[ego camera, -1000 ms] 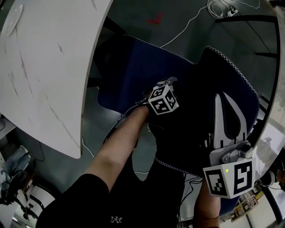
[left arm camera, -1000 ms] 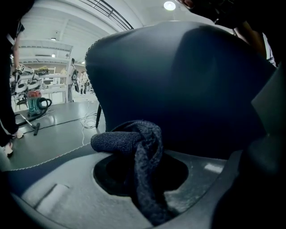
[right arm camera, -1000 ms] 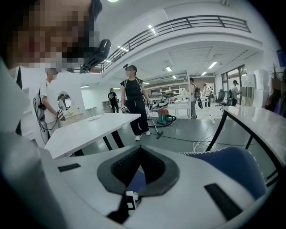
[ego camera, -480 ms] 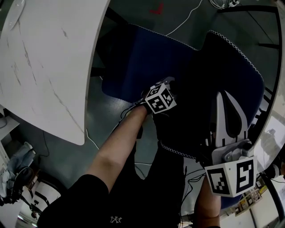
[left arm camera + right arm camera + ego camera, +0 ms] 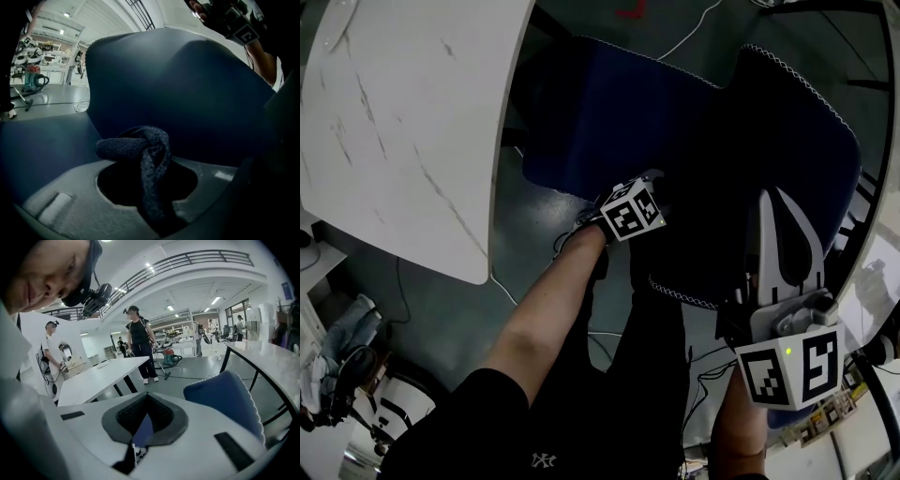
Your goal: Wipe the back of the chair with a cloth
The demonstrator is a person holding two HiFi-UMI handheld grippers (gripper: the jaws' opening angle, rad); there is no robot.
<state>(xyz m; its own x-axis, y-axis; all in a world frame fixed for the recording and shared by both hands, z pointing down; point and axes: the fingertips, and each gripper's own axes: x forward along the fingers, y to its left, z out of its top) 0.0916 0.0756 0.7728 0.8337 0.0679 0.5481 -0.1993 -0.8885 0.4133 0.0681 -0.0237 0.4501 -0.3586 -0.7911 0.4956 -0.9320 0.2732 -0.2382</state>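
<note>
The dark blue chair's back (image 5: 787, 131) curves up at the right of the head view, with its seat (image 5: 600, 112) to the left. My left gripper (image 5: 656, 183) is shut on a dark knitted cloth (image 5: 140, 150), which bunches out of the jaws right in front of the chair back (image 5: 187, 89). Whether the cloth touches the fabric I cannot tell. My right gripper (image 5: 773, 202) hovers near the back's right side, its white jaws closed together with nothing in them. In the right gripper view the chair back (image 5: 229, 397) rises just past that gripper (image 5: 140, 427).
A white marbled table (image 5: 403, 122) stands close on the left of the chair. White cables (image 5: 694, 28) trail over the grey floor beyond it. A black metal frame (image 5: 262, 376) runs at the right. People (image 5: 139, 343) stand further off in the hall.
The left gripper has slid with the cloth along the chair back toward its near stitched edge. The right gripper has stayed beside the back, still shut.
</note>
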